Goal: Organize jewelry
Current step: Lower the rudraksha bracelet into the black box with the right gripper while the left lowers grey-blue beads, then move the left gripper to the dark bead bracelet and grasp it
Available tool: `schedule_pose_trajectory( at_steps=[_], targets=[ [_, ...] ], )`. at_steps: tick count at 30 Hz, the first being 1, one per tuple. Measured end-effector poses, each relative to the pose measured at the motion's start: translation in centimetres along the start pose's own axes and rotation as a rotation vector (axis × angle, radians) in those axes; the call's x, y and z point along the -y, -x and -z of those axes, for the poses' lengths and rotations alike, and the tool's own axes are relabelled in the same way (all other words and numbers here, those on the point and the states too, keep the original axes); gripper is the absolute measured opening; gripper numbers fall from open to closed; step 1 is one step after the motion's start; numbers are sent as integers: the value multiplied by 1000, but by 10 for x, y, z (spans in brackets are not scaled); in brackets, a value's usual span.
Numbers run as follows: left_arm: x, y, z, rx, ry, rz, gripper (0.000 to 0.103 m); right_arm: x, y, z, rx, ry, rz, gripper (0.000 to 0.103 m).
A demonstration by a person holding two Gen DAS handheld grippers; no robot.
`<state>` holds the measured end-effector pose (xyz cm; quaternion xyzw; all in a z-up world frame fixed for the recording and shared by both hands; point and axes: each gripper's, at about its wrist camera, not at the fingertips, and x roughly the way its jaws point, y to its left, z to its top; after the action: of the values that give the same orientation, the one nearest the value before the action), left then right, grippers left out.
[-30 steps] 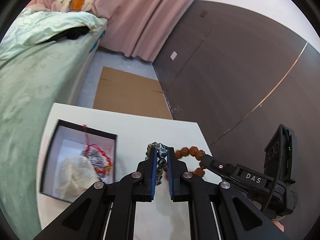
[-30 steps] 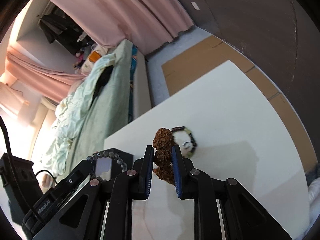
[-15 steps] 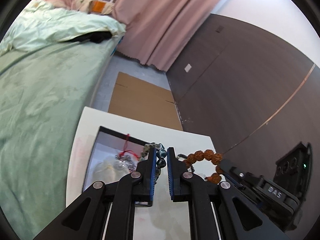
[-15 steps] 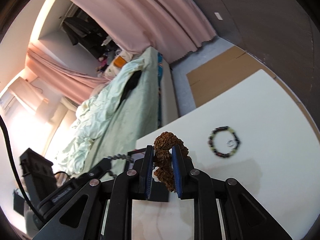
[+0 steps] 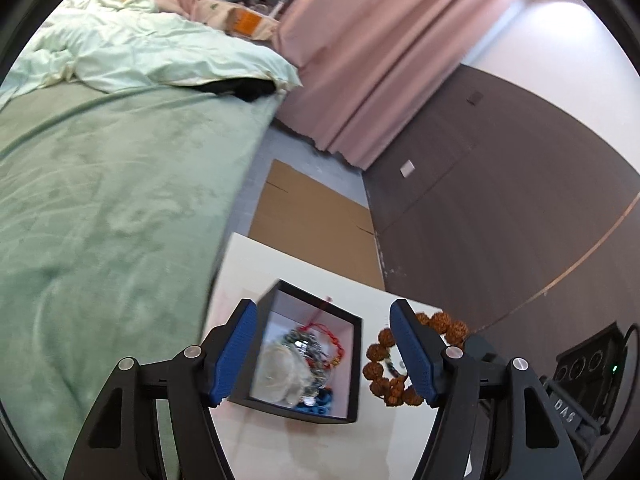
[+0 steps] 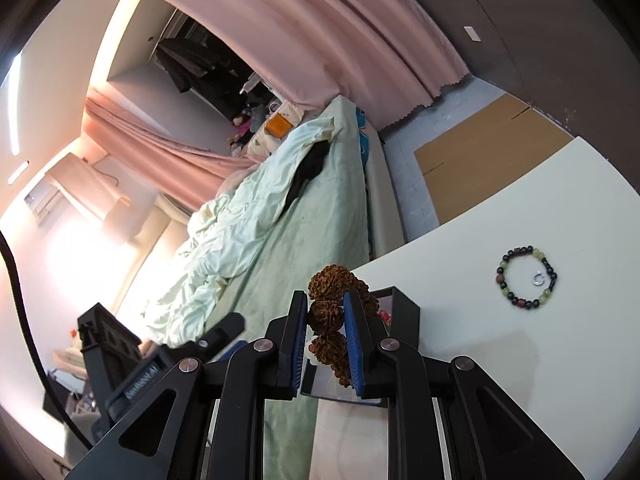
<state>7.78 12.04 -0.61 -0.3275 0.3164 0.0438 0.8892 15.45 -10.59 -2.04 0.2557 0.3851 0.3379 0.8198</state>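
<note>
A black open box (image 5: pixel 356 364) stands on the white table (image 5: pixel 288 272) and holds several pieces of jewelry (image 5: pixel 308 360), among them a red cord and clear beads. My left gripper (image 5: pixel 324 354) is open above the box. My right gripper (image 6: pixel 325 340) is shut on a brown seed-bead bracelet (image 6: pixel 326 314), held just above the box's edge (image 6: pixel 404 300); the bracelet also shows in the left wrist view (image 5: pixel 380 368). A dark and green bead bracelet (image 6: pixel 526 276) lies on the table (image 6: pixel 520 360) with a small silver ring (image 6: pixel 537 279) inside it.
A bed with a green blanket (image 5: pixel 100 200) runs along the table's left side. Flat cardboard (image 5: pixel 312 216) lies on the floor beyond the table. A dark wall (image 5: pixel 500 184) and pink curtains (image 5: pixel 380 60) stand behind.
My left gripper has opened and the dark bead bracelet it held is gone from its fingers. Both grippers have moved over the box; the right one still holds the brown bracelet.
</note>
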Motion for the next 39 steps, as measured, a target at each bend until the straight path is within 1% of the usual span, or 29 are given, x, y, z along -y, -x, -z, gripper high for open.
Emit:
schedule_pose_trajectory(
  at_steps=[3,5,7,8,14,18,25,26,27,29,34,39],
  targets=[
    [-9,7,-5,16,26,-3,70,-8,-10,5,-29,29,18,20],
    [-12,9,-7,23,35,-5,70,-15,-28,12,-97,48,7,22],
    [-15,11,-9,23,43,-4,70,-16,-42,17,-170,47,-15,31],
    [-17,11,-9,20,51,2,70,-16,-47,19,-188,50,-7,37],
    [-15,11,-7,8,44,14,70,-5,-29,14,-149,43,1,37],
    [-8,7,-3,-7,26,20,70,4,-14,8,-126,44,49,37],
    [15,-1,7,-22,-20,30,70,35,24,-6,-79,0,126,38],
    [18,-3,8,-26,-27,32,70,38,27,-7,-75,-7,127,42],
    [22,-5,9,-30,-34,34,70,43,33,-9,-65,-19,131,50],
    [31,-9,13,-38,-53,38,70,51,41,-12,-48,-32,150,55],
    [55,-24,22,-70,-113,45,70,69,52,-17,-49,-65,191,55],
    [77,-39,31,-97,-165,51,70,93,60,-21,-54,-131,240,55]
  ],
)
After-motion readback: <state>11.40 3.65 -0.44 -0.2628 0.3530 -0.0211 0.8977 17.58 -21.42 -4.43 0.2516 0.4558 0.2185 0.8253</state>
